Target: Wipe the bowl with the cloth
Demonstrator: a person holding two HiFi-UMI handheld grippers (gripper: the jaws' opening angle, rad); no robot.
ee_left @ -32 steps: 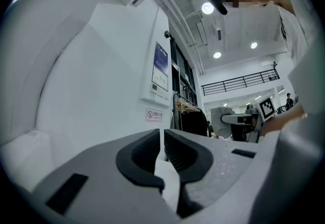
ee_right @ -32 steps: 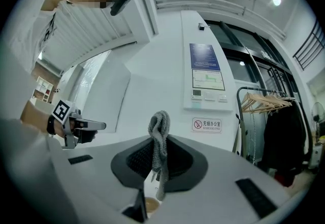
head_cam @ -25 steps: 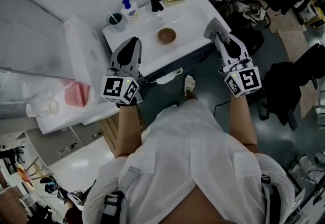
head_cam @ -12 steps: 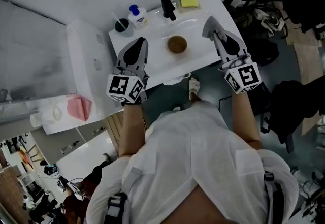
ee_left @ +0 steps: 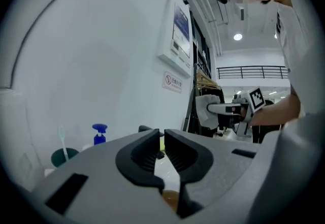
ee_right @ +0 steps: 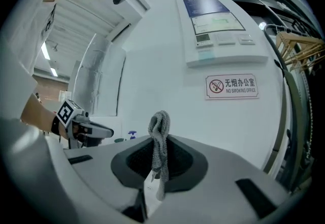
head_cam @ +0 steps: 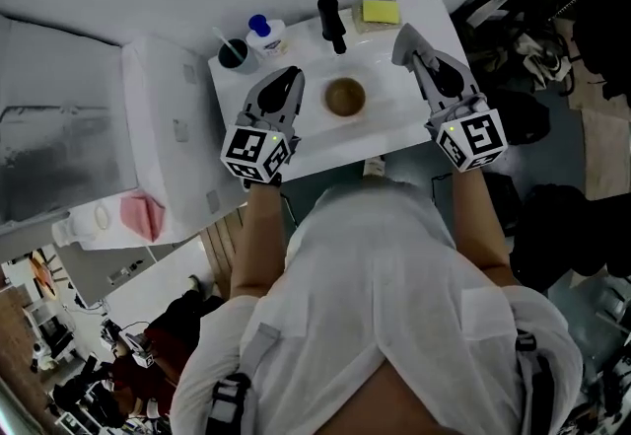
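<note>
A brown bowl (head_cam: 345, 96) sits in the basin of the white sink counter (head_cam: 414, 112); it also peeks out under the jaws as the bowl (ee_left: 170, 198) in the left gripper view. My left gripper (head_cam: 288, 78) hovers just left of it; in its own view the left gripper (ee_left: 161, 139) has its jaws nearly together with nothing between them. My right gripper (head_cam: 405, 38) is to the bowl's right and slightly behind. The right gripper (ee_right: 160, 154) is shut on a grey knitted cloth (ee_right: 159, 131) that sticks up from the jaws.
A black faucet (head_cam: 331, 21), a yellow sponge (head_cam: 378, 11), a blue-capped bottle (head_cam: 264, 33) and a dark cup (head_cam: 234, 52) line the counter's back edge. A white appliance (head_cam: 163, 127) stands to the left, with a pink cloth (head_cam: 141, 216) beyond. Dark clutter fills the right side.
Both grippers have moved forward and down over the counter and now flank the bowl. The right gripper still holds the cloth.
</note>
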